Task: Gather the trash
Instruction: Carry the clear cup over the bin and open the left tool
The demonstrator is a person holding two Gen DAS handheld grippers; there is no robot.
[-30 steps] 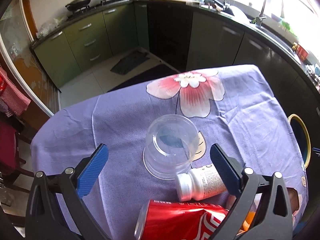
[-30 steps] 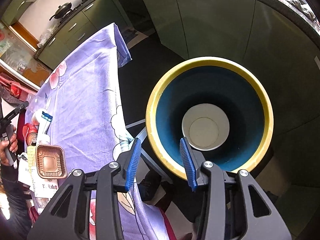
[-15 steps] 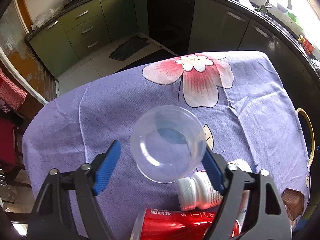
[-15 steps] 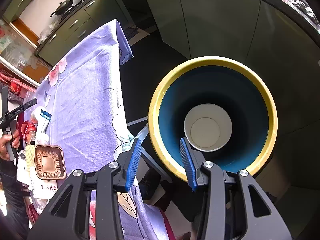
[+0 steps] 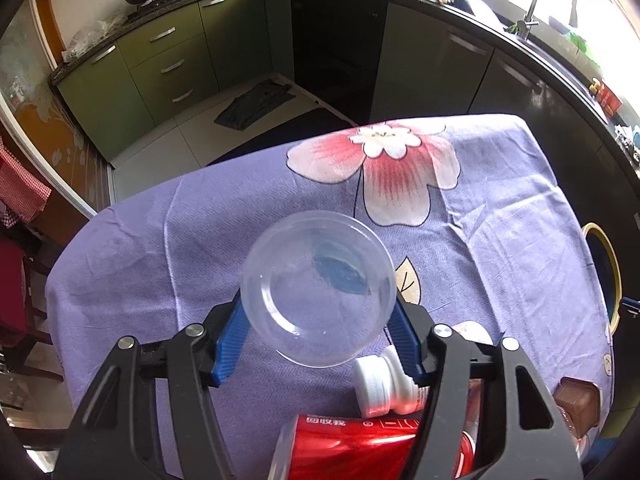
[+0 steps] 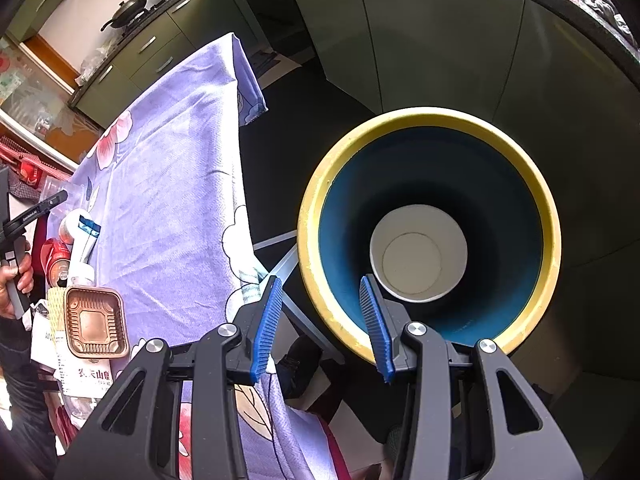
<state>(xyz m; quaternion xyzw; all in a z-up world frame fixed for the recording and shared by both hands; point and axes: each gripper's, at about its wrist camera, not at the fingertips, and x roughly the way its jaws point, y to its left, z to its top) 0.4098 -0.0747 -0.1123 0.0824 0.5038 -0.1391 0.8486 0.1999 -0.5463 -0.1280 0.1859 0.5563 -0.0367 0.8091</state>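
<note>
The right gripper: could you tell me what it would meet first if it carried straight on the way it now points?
Probably the bin, at its near yellow rim or just inside it. The right gripper hangs with its jaws apart and nothing between them. The white paper cup lies at the bottom; depth is hard to judge.

Left tongs (image 5: 318,338) closing around the clear plastic cup (image 5: 318,292), blue pads at both its sides on the purple floral tablecloth (image 5: 200,240). White bottle (image 5: 384,384) and red can (image 5: 360,448) lie just beside, nearer the camera.
</note>
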